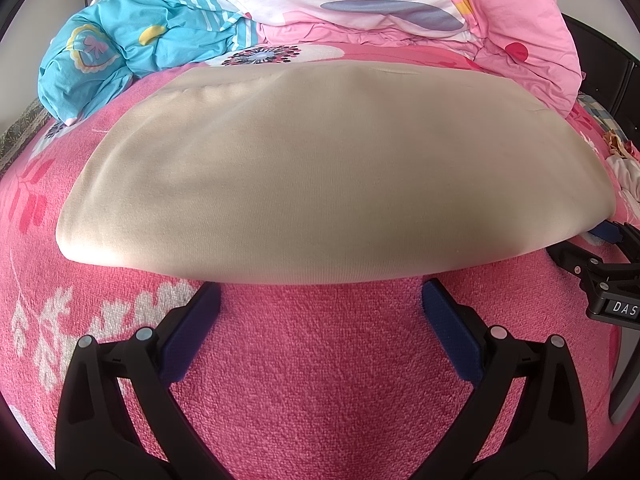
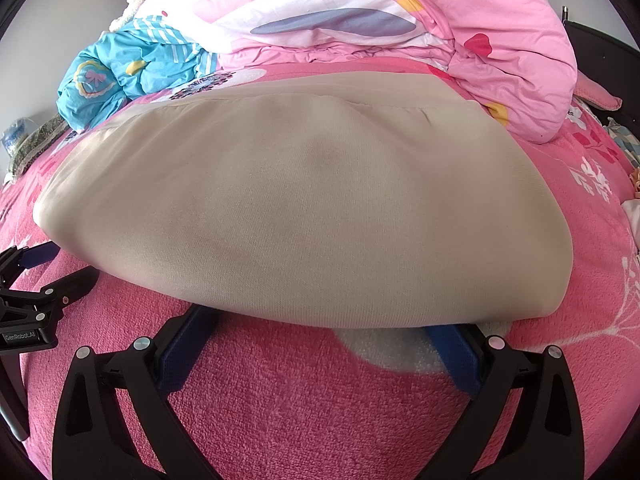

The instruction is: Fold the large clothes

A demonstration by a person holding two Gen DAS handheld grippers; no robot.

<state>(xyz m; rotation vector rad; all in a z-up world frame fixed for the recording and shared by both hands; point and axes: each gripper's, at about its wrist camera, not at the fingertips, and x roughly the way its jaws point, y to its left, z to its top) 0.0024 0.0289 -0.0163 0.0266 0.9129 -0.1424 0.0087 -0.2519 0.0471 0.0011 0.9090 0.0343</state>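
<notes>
On the far left a crumpled blue quilt (image 1: 120, 52) sits at the head of the pink bedspread (image 1: 320, 360), well clear of the work. The left gripper (image 1: 320, 292) rests low on the bedspread with its jaws spread wide and nothing between them, their blue tips slipped just under the near edge of the beige garment (image 1: 320, 168). That garment lies flat across the middle of the bed as a thick, already doubled slab with a rounded near fold. It looks like a soft, fine knit: light, limp and likely to sag or slide apart unless both near corners are pinched through all layers. The right gripper (image 2: 328, 326) is likewise wide open and empty, tips tucked beneath the same edge. Behind, to the right, a pink duvet (image 2: 500, 40) is heaped.
</notes>
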